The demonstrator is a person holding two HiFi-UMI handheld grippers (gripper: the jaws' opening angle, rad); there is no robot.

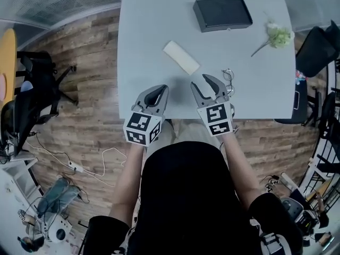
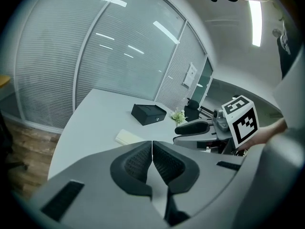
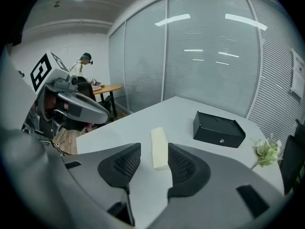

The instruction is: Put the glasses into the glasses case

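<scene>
Thin wire-framed glasses (image 1: 228, 79) lie on the grey table (image 1: 154, 31) near its front edge, just right of my right gripper (image 1: 204, 83). That gripper is open, with nothing between its pads (image 3: 152, 156). Beyond its gap lies a cream oblong case (image 3: 159, 148), which sits mid-table (image 1: 181, 57). A black box with a small clasp (image 1: 222, 14) stands at the far side (image 3: 218, 129). My left gripper (image 1: 159, 89) hovers at the front edge, left of the right one. It is shut and empty, pads touching (image 2: 152, 149).
A small sprig of pale flowers (image 1: 277, 36) lies at the table's far right. A black office chair (image 1: 316, 49) stands off the right side and another (image 1: 32, 89) on the wooden floor at the left. Glass partition walls surround the table.
</scene>
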